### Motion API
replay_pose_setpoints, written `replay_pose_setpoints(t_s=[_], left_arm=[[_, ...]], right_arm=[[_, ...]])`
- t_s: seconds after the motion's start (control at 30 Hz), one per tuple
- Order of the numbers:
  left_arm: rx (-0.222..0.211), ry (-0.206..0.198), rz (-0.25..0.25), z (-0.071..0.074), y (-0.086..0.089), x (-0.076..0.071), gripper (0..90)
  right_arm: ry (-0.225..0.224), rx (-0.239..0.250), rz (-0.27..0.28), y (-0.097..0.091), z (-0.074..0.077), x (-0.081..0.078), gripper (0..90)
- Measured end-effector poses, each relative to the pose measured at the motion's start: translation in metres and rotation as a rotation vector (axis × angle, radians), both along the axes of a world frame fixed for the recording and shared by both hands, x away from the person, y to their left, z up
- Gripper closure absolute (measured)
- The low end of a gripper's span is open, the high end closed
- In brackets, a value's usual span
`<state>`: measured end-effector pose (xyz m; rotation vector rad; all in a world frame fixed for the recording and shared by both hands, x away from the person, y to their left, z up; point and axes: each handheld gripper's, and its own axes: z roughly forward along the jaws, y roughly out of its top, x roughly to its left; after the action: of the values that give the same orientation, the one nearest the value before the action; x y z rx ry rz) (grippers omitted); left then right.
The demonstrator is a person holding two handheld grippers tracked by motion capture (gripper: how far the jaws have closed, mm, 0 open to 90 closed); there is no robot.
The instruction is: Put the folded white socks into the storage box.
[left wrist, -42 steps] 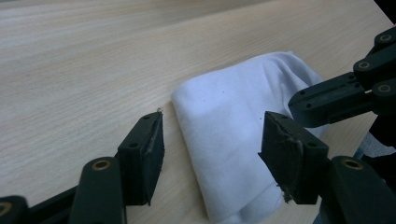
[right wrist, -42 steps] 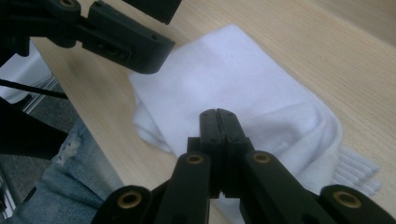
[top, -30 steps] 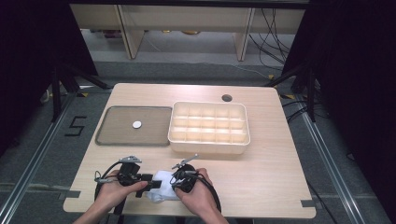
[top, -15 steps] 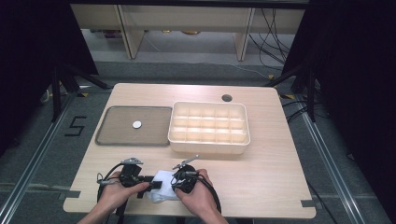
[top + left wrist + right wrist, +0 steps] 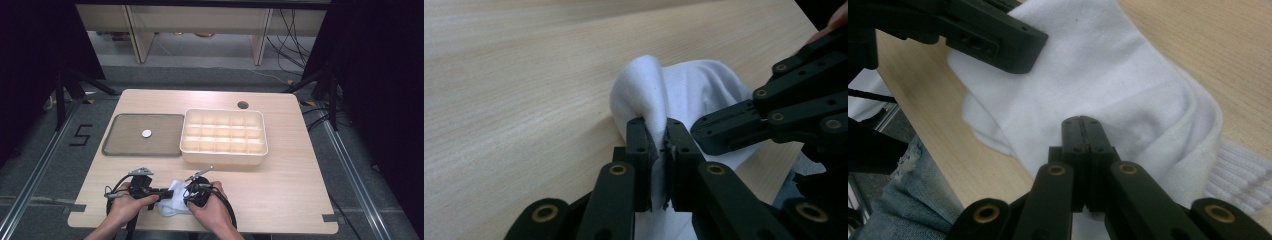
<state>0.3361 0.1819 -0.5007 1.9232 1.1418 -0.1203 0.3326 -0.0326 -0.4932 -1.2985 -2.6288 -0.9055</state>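
Note:
A white sock (image 5: pixel 172 200) lies crumpled near the table's front edge, between the person's two hands. My left gripper (image 5: pixel 162 191) has just been closing, and in the left gripper view its jaws (image 5: pixel 658 131) are pinched on a raised fold of the sock (image 5: pixel 684 85). My right gripper (image 5: pixel 186 196) comes in from the other side. Its jaws (image 5: pixel 1081 122) are pressed together with their tips on the sock (image 5: pixel 1108 75); I cannot make out any cloth between them. The two grippers' tips are only a little apart.
A cream tray with several compartments (image 5: pixel 224 155) stands at mid-table. Left of it lies a dark flat tray (image 5: pixel 125 145) with a small white disc (image 5: pixel 146 133). A round hole (image 5: pixel 243 105) is in the tabletop at the back. The table's front edge is right under the hands.
The left gripper's jaws have closed onto the sock. Both hands have stayed where they were.

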Motion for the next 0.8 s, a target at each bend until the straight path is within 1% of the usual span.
replay_pose_setpoints(t_s=[0.03,0.07,0.1,0.13,0.17,0.2,0.3,0.33,0.37,0.4,0.5,0.53,0.57,0.6,0.63,0.67,0.7,0.73,0.77,0.8], left_arm=[[0.000,0.000,0.000,0.000,0.000,0.000,82.8],[-0.009,-0.004,-0.010,0.004,-0.001,0.000,82.8],[-0.022,-0.006,-0.012,0.005,-0.001,0.000,82.9],[-0.022,-0.006,-0.012,0.005,-0.001,0.000,82.9],[-0.035,-0.005,-0.014,0.007,-0.002,-0.001,82.9],[-0.050,-0.006,-0.029,0.010,-0.004,-0.001,82.9],[-0.058,-0.005,-0.041,0.013,-0.007,-0.001,83.0],[-0.055,-0.008,-0.052,0.015,-0.010,-0.001,83.1],[-0.055,-0.008,-0.052,0.015,-0.010,-0.001,83.1],[-0.064,-0.010,-0.058,0.016,-0.013,-0.002,83.2],[-0.056,-0.014,-0.058,0.016,-0.014,-0.002,83.2],[-0.065,-0.009,-0.069,0.016,-0.015,-0.001,83.3],[-0.065,-0.009,-0.069,0.016,-0.015,-0.001,83.2],[-0.059,-0.006,-0.068,0.016,-0.015,0.000,83.3],[-0.056,-0.007,-0.069,0.016,-0.015,0.001,83.3],[-0.051,-0.010,-0.073,0.017,-0.014,0.002,83.2],[-0.042,-0.012,-0.074,0.017,-0.014,0.002,83.3],[-0.042,-0.012,-0.074,0.017,-0.014,0.002,83.3],[-0.033,-0.010,-0.069,0.017,-0.012,0.002,83.3],[-0.031,-0.008,-0.071,0.016,-0.012,0.002,83.3]], right_arm=[[0.000,0.000,0.000,0.000,0.000,0.000,90.0],[-0.001,0.003,-0.003,0.000,0.000,0.000,90.0],[-0.001,0.006,-0.005,0.000,-0.001,0.000,90.0],[-0.002,0.009,-0.006,0.000,-0.001,0.000,90.0],[-0.002,0.009,-0.006,0.000,-0.001,0.000,90.0],[0.014,0.010,-0.021,0.000,-0.001,-0.001,90.0],[0.010,0.014,-0.022,0.001,-0.001,-0.001,90.0],[0.003,0.015,-0.023,0.001,-0.002,0.000,90.0],[0.003,0.015,-0.023,0.001,-0.002,0.000,90.0],[0.001,0.019,-0.025,0.001,-0.002,0.000,90.0],[-0.008,0.025,-0.013,0.000,-0.003,0.001,90.0],[-0.005,0.028,-0.019,0.001,-0.003,0.000,90.0],[-0.005,0.028,-0.019,0.001,-0.003,0.000,90.0],[0.001,0.031,-0.026,0.001,-0.003,0.000,90.0],[-0.009,0.039,-0.015,0.002,-0.004,0.001,90.0],[-0.007,0.039,-0.016,0.002,-0.003,0.001,90.0],[-0.015,0.043,-0.006,0.002,-0.004,0.002,90.0],[-0.015,0.043,-0.006,0.002,-0.004,0.002,90.0],[-0.012,0.056,-0.007,0.000,-0.001,0.001,87.5],[-0.004,0.054,-0.024,-0.001,0.002,0.000,87.8]])
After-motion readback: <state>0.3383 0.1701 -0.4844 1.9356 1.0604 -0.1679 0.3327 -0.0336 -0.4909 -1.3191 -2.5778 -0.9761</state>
